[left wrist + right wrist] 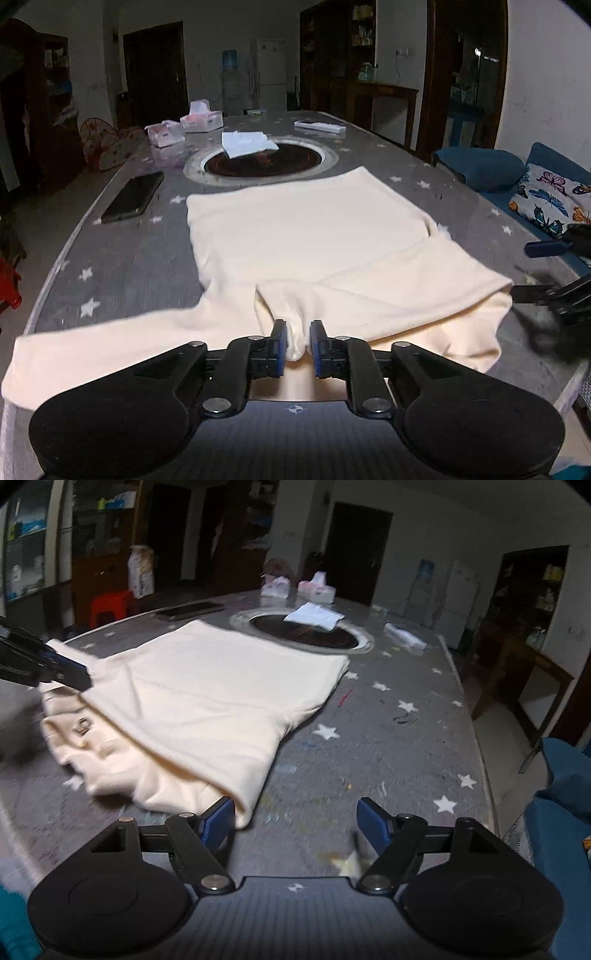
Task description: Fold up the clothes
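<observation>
A cream long-sleeved shirt (306, 236) lies on the grey star-patterned table (122, 258), its right side folded over the body and one sleeve stretched out to the near left. My left gripper (297, 343) is shut on a bunched cuff of the shirt at the near edge. It also shows at the left of the right wrist view (74, 675), gripping cloth. The shirt (207, 698) fills the left half of the right wrist view. My right gripper (295, 821) is open and empty, its left finger just beside the shirt's near corner. It also shows at the right of the left wrist view (528, 271).
A round dark inset (262, 162) sits mid-table with a white folded cloth (247, 144) on it. A black phone (133, 197) lies at the left, pink tissue boxes (201, 118) and a remote (319, 126) at the far end. A blue sofa with a butterfly cushion (550, 199) stands on the right.
</observation>
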### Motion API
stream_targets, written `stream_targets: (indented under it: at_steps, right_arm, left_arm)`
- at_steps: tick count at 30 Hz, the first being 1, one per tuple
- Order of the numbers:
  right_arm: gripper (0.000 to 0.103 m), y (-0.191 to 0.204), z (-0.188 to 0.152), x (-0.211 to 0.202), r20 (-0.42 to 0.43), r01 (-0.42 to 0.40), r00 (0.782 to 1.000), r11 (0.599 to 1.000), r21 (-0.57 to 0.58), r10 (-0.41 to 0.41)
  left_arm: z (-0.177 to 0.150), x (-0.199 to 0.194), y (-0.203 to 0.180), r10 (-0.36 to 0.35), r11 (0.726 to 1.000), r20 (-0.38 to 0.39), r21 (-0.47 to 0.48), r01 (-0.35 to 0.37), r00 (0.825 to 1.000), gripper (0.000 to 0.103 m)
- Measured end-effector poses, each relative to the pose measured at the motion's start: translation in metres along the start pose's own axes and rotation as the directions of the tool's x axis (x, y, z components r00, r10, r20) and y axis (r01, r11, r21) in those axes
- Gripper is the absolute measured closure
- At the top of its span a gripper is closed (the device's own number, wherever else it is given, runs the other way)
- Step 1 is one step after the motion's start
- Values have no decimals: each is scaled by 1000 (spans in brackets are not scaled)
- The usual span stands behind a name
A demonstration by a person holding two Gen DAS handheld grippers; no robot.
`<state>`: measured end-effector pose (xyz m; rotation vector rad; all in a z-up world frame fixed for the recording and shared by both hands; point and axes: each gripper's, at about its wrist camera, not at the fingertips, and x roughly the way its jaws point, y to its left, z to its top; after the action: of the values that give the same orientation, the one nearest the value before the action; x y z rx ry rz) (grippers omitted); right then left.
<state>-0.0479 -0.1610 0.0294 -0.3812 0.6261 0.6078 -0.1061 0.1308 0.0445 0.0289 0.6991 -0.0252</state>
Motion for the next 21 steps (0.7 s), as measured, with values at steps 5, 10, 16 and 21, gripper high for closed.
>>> stream_targets:
  at_steps: [5,10,16,21]
  right_arm:
    - [38,-7,11,-16,-3,-66,998,997,28,66]
    - [48,-5,34,1,33,-134,991,989,64,132]
    - [69,5,56,44,19,-189,982,978,82,189]
    - [77,4,62,71,1,-194,981,975,109,195]
  left_arm:
    - [-8,-7,6,22,1000,-10,-12,-22,1000,86]
    - [0,-14,11,22,998,20,-55,-21,1000,86]
    - [23,11,-10,-81,996,33,-28,82,996,86]
    - [23,38,-14,-85,996,-8,-39,85,996,86]
